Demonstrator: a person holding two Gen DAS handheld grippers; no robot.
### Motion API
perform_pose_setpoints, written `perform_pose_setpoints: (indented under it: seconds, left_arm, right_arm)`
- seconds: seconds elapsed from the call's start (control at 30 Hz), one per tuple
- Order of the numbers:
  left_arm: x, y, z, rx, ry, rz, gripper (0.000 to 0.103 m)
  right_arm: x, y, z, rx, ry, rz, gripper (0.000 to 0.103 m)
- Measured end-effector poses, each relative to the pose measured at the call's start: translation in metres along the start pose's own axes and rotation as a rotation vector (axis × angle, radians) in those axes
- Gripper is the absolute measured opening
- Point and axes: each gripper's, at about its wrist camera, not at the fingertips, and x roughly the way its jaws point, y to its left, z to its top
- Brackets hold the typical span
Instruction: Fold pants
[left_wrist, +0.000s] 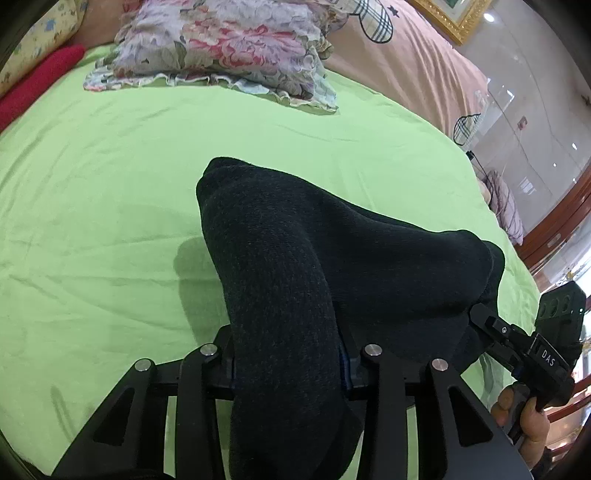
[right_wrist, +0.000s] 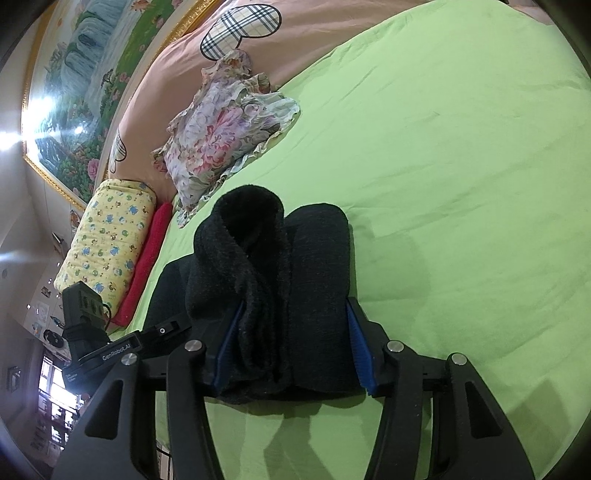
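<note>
Dark grey-black pants (left_wrist: 295, 258) lie bunched on a green bed sheet (left_wrist: 110, 184). In the left wrist view the fabric fills the gap of my left gripper (left_wrist: 288, 362), which is shut on it. My right gripper (left_wrist: 491, 325) bites into the same bundle from the right, with a person's hand (left_wrist: 524, 417) on its handle. In the right wrist view the rolled pants (right_wrist: 317, 258) sit between the blue pads (right_wrist: 356, 339) of my right gripper (right_wrist: 291, 332), which press on both sides. My left gripper (right_wrist: 162, 328) holds the bundle's left side.
A floral pillow (left_wrist: 221, 48) lies at the far side of the bed, backed by a pink quilt (left_wrist: 406, 62). A red cloth (right_wrist: 147, 258) and a yellow patterned pillow (right_wrist: 107, 240) line one edge. The bed's right edge (left_wrist: 517, 258) drops to the floor.
</note>
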Motion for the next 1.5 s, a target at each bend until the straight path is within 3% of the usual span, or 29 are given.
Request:
perform_pose_setpoints:
  seconds: [0.5,1.5]
  left_arm:
    - [-0.045,0.002,-0.01,0.012,-0.076,0.035,0.034]
    - [-0.1,0.074,-0.01,-0.111,-0.18,0.12,0.034]
  right_arm:
    - [-0.007,0.03,0.0,-0.051,-0.007,0.003,0.046]
    - [0.042,0.106,-0.007,-0.177,0.077,0.084,0.045]
